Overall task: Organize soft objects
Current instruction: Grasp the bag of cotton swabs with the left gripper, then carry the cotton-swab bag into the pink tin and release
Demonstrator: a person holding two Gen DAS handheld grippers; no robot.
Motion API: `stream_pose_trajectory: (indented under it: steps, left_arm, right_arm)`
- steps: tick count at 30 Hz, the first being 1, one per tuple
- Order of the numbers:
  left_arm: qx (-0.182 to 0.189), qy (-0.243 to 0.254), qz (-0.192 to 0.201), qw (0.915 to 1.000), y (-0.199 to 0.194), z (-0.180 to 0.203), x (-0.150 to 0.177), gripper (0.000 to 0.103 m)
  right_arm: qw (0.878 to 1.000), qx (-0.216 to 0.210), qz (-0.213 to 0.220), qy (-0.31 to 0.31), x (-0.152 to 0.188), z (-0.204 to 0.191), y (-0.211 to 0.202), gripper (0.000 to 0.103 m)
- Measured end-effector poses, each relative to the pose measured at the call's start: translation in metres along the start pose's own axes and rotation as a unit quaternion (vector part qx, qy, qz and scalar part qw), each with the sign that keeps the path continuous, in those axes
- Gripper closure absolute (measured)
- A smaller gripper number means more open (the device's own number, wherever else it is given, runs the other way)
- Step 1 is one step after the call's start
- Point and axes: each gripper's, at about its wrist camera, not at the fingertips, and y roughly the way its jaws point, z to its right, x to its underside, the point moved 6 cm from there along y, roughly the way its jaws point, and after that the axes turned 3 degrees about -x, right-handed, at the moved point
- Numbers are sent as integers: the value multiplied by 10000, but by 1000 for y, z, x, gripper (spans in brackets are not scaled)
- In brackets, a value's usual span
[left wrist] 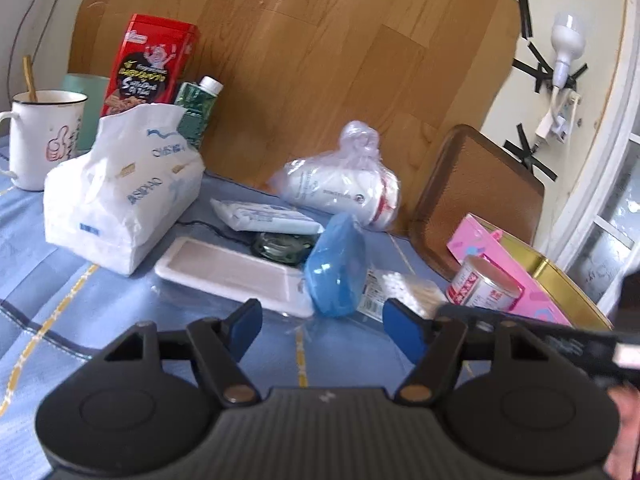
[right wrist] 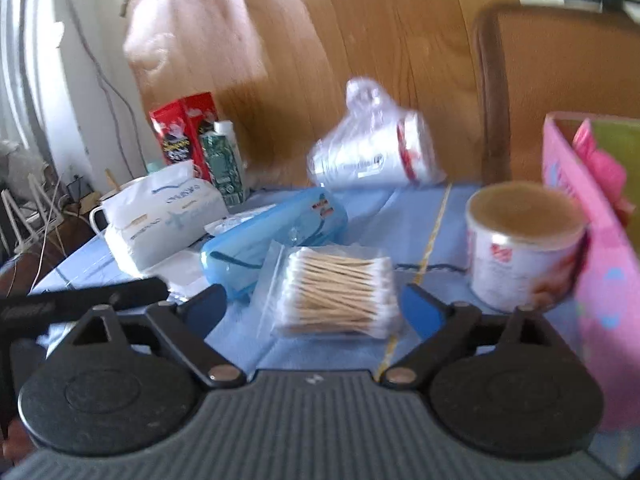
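The left tool [left wrist: 320, 326] hangs above the blue checked cloth of the worktop [left wrist: 60, 304] with its blue-padded jaws spread wide and nothing between them. Just ahead of it lies a white rectangular foam tray [left wrist: 232, 274], and a blue oval plastic case [left wrist: 336, 266] leans on its edge at the tray's right end. Behind the tray a flat white wet-wipe packet [left wrist: 264, 218] rests partly on a dark green glass dish [left wrist: 282, 248]. To the left stands a soft white plastic pack of tissues [left wrist: 120, 192], torn open at the top, with a white enamel mug [left wrist: 40, 140], a red snack box [left wrist: 150, 66] and a green bottle with a white cap [left wrist: 198, 110] behind it. Farther back lies a clear plastic bag holding a white roll [left wrist: 340, 184]. The right tool [right wrist: 312, 312] is also wide open and holds nothing; a clear zip bag of wooden-stemmed cotton swabs [right wrist: 334, 292] lies on the cloth just in front of it, between the lines of its two jaws but touching neither. The blue case [right wrist: 276, 236] sits just left of the swab bag, a small white tin can [right wrist: 524, 248] stands to the right, and a pink cardboard box [right wrist: 600, 248] rises beside the can.
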Motion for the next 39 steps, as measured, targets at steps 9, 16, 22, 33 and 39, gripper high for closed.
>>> stream_pose_trajectory:
  steps: [9, 16, 22, 33, 39]
  left_arm:
    - [151, 147, 36, 9998, -1, 6, 1, 34]
    - [556, 338, -289, 9975, -1, 25, 7, 36]
    - [1011, 597, -872, 9893, -8, 82, 33, 36]
    - [1308, 921, -1285, 9787, 3, 152, 45, 54]
    - [1831, 1496, -856, 9679, 22, 237, 10, 54]
  right_arm:
    - [9982, 324, -485, -150, 27, -14, -13, 31]
    - [9963, 613, -386, -453, 80, -28, -83, 24]
    - [9960, 540, -370, -606, 87, -31, -90, 11]
    - [9931, 776, 205, -859, 81, -24, -107, 32]
    - [9780, 1516, 1235, -730, 44, 21, -157, 31]
